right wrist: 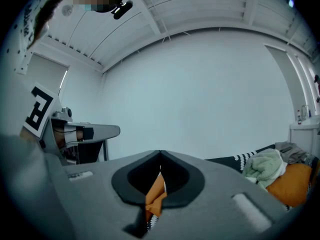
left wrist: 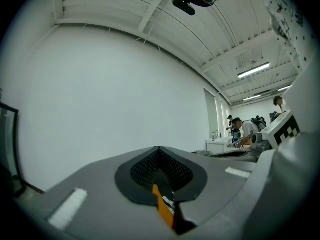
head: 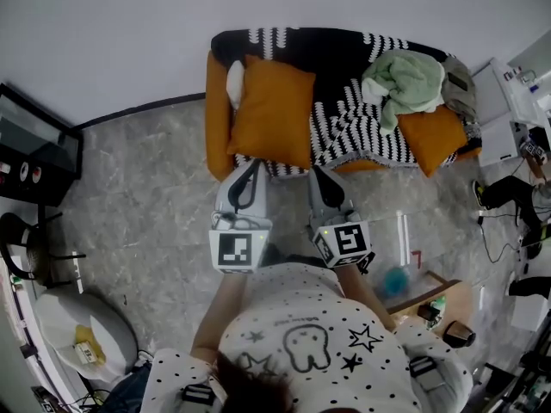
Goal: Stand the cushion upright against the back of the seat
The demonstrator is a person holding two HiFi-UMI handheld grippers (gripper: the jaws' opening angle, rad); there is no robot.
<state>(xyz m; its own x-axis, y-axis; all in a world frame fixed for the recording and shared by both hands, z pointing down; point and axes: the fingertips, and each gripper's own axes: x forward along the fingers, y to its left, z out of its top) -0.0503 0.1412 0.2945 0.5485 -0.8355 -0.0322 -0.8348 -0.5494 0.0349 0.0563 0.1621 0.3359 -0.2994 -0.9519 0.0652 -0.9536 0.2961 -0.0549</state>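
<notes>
The orange cushion (head: 271, 114) is matt, soft cloth, the sofa throw (head: 344, 119) a coarse knit, and the floor (head: 146, 196) smooth marbled stone.

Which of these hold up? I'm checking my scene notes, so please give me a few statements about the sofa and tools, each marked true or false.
1. An orange cushion sits at the left end of the sofa in the head view. True.
2. A green cloth lies on the floor. False: it lies on the sofa, near its right end.
3. A black-and-white throw covers the seat. True.
4. The left tool and right tool stand wide open. False: each is closed, with the orange cushion's fabric between its jaws.
</notes>
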